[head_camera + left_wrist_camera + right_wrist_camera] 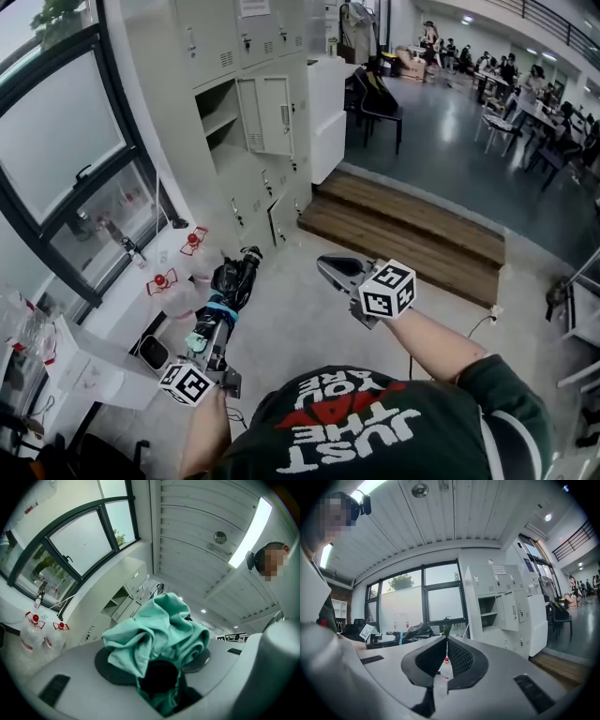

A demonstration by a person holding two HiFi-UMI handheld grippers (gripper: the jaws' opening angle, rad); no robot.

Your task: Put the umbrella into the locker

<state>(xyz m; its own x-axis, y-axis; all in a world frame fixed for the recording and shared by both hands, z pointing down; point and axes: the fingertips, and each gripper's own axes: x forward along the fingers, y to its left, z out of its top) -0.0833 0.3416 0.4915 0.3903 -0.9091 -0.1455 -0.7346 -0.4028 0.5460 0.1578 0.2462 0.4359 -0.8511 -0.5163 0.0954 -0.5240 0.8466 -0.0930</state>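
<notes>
the left gripper (212, 330) has its fingers closed part way around the folded black and teal umbrella (232, 286). in the left gripper view the crumpled teal cloth (157, 630) fills the space between the jaws, and a dark round end sits low between them. the umbrella points forward and a little up, away from the person. it is well apart from the tall pale grey metal lockers (246, 178).

the right gripper (328, 266) is closed and holds nothing. in its own view the two dark pads (461, 658) meet at their tips.

one open compartment (221, 112) is in the upper row, with its small grey door (265, 114) swung outward.

i think the first risk is the grip itself. the jaws seem to press mostly on soft cloth, so the umbrella could slide or tilt when it is lifted. the second risk is the door: it stands beside the opening, and the long front end of the umbrella could hit it or the shelf edge if it comes in at an angle. the third is the clear plastic bottles with red caps (192, 242) on the low white ledge (112, 323). they stand just beside the umbrella, so a sideways swing could knock them over.
</notes>
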